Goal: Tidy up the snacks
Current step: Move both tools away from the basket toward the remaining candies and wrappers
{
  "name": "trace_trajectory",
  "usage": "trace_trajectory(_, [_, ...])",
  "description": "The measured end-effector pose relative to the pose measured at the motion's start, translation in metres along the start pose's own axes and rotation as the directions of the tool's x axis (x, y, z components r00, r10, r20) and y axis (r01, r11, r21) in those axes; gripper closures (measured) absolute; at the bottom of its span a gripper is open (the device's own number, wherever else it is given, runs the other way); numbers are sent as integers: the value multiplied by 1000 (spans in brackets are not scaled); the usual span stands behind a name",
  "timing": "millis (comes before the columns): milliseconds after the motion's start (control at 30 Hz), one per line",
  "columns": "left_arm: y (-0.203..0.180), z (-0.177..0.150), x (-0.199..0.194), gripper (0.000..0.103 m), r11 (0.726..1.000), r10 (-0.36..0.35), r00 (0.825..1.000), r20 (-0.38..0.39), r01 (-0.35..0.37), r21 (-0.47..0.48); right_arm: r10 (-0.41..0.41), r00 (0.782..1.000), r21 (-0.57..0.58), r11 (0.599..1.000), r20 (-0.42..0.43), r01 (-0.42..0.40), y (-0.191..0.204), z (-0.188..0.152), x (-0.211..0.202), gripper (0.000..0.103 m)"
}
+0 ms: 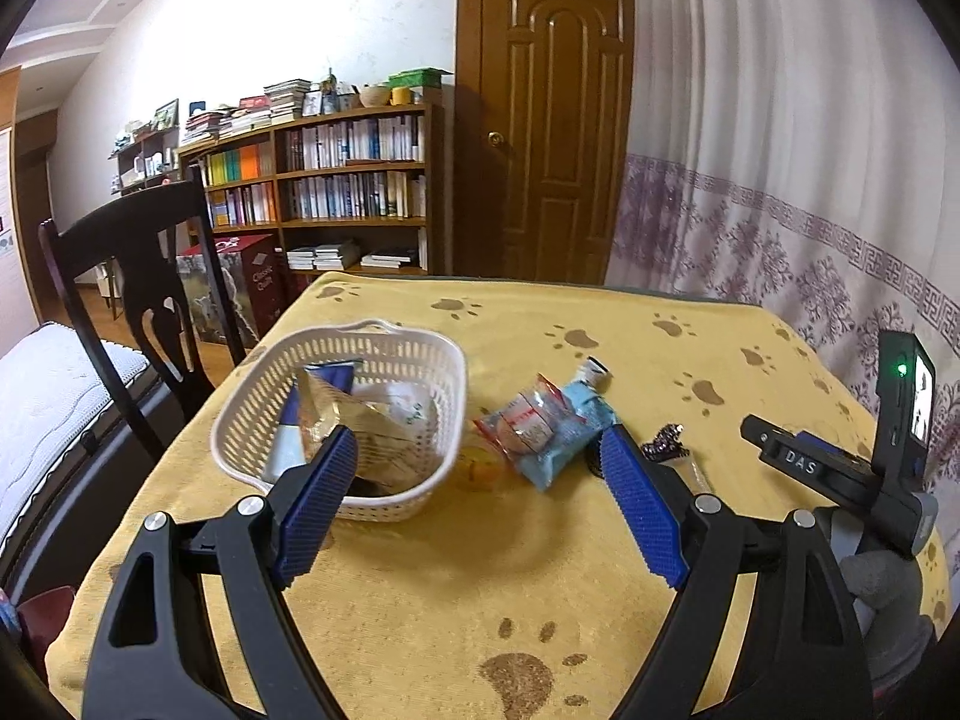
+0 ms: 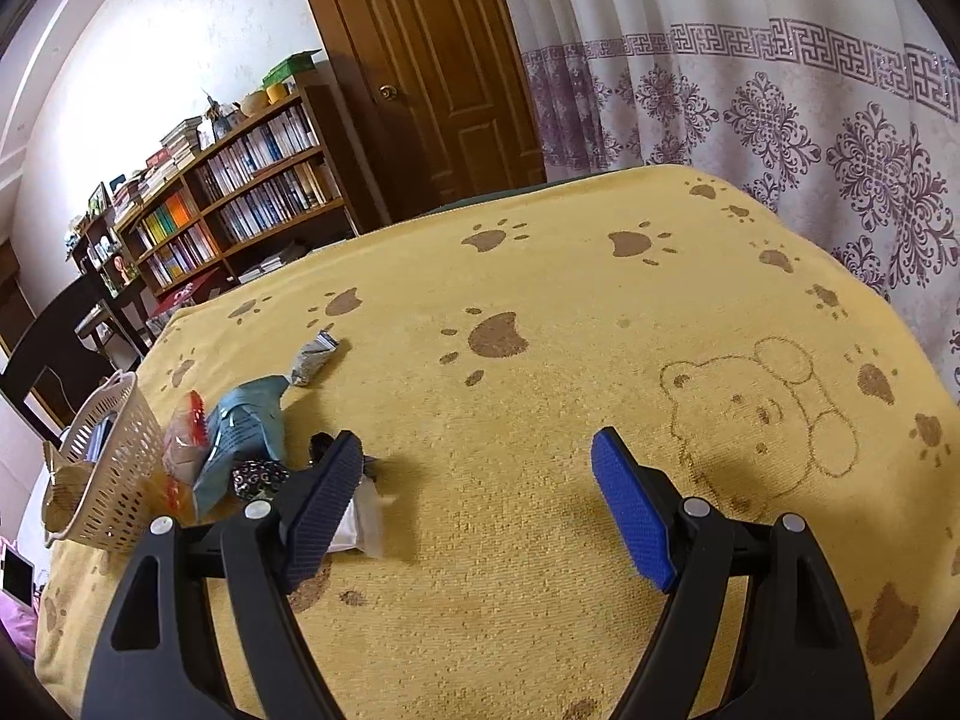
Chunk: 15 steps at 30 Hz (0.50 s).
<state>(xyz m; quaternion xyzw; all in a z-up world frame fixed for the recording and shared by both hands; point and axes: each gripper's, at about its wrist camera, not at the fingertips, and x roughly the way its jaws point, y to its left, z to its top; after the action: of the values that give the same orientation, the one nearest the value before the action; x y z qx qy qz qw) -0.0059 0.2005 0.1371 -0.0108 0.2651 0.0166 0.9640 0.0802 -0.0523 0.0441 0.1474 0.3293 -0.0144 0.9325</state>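
Left gripper (image 1: 477,462): its blue-padded fingers are spread wide with nothing between them, held above the table; the left pad sits in front of the basket's near rim, the right pad in front of the loose packets.
Right gripper (image 2: 477,459): spread wide too and carrying nothing, above a bare stretch of cloth with a bear drawing to its right.
Right gripper as seen from the left wrist camera: only its black body with a small lit screen (image 1: 900,420) shows at the right edge, held by a grey-gloved hand (image 1: 882,594).
Basket (image 1: 342,414): white plastic lattice, on the left part of the table, already holding several wrapped snacks, among them a blue-and-white pack and a silvery one.
Loose snacks: a clear packet with red print (image 1: 522,426) lies on top of a light blue packet (image 1: 570,429), just right of the basket; a small silvery packet (image 2: 312,360) lies beyond them; a dark patterned packet (image 2: 259,476) and a white wrapper (image 2: 360,519) lie nearer the right gripper's left finger.
Tablecloth (image 1: 480,570): yellow towel fabric with brown paw prints, covering the table.
Surroundings: a dark wooden chair (image 1: 138,276) stands at the left of the table, a bookcase (image 1: 336,180) and a wooden door (image 1: 552,120) behind it, and a patterned curtain (image 1: 780,180) to the right.
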Motion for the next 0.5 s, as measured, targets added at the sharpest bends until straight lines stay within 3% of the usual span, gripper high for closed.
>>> trace_trajectory(500, [-9,-14,24,18,1000,-10,999,-42,11,23,-40,999,78,996,17,38,-29,8,-1,24])
